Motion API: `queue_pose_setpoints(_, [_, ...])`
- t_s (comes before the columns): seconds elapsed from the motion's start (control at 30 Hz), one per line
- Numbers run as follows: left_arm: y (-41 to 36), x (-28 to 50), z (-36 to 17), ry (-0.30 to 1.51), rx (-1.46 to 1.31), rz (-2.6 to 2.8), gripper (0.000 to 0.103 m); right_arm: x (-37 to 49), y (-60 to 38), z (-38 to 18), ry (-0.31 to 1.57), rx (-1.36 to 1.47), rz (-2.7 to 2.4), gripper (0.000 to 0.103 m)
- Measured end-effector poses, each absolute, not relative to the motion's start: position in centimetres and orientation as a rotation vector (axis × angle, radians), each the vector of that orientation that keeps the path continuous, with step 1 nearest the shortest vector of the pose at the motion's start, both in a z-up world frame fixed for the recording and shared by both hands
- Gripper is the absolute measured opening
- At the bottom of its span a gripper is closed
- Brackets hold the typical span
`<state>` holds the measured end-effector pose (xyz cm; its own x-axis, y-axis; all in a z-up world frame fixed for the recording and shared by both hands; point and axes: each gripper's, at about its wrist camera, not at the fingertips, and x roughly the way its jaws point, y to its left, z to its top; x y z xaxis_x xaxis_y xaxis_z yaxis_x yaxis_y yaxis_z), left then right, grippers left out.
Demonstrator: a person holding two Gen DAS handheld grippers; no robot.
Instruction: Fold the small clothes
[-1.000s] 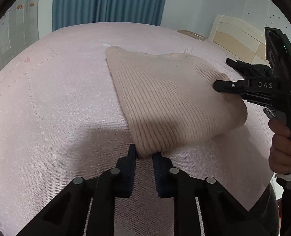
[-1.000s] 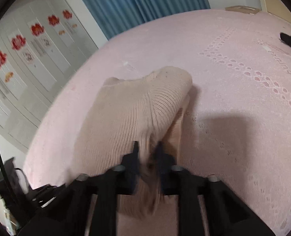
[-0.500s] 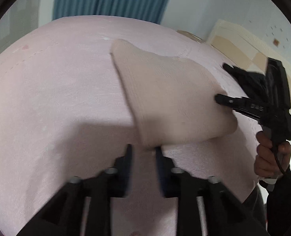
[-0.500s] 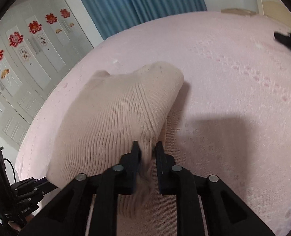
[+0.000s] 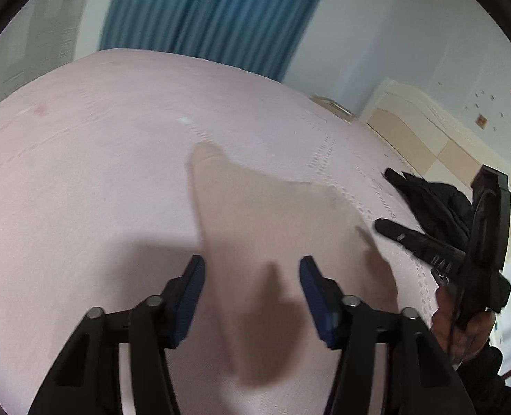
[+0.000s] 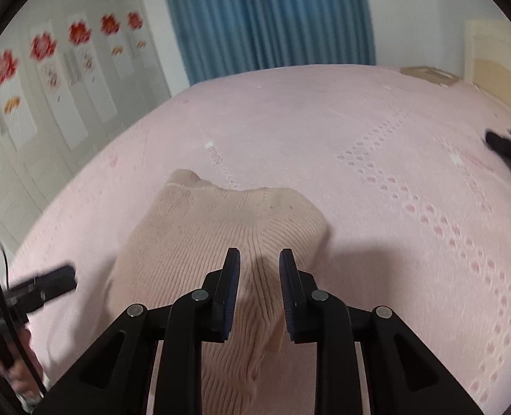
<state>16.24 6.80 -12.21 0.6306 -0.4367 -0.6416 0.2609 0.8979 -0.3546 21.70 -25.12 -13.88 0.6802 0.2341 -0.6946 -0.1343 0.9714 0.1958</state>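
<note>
Beige knit garment (image 5: pixel 272 235): smeared by motion blur in the left wrist view, rib texture lost; near end cut off by the lower picture edge in the right wrist view
Left gripper (image 6: pixel 53 282): blurred in the right wrist view, only one finger showing at the left edge, rest cut off
Black garment (image 5: pixel 428 197): partly hidden behind the right gripper (image 5: pixel 385 228); kind cannot be told
Tan object (image 6: pixel 428 72) at the far bed edge: too small to identify
</note>
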Motion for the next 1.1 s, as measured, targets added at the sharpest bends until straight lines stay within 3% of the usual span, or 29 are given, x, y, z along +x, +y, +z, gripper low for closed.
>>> queue_pose_setpoints(0.07, [4.9,18.3,-12.6,0.809,-0.185,-0.425,0.033,22.8,-24.6,-14.6,0.822,0.101,0.221,0.023])
queue_pose_setpoints(0.17, [3.4,20.2,-14.0,0.842,-0.097,-0.387,0.026,24.5,-24.6,-16.6,0.880,0.111,0.243,0.023])
queue_pose_setpoints(0.53, [2.6,18.8,-16.3,0.757,0.015,-0.364,0.027,26.5,-25.9,-20.9,0.957,0.138,0.244,0.028])
queue_pose_setpoints(1.1, [1.6,18.7,-16.4,0.743,0.034,-0.342,0.027,26.2,-24.4,-20.8,0.946,0.077,0.138,0.030])
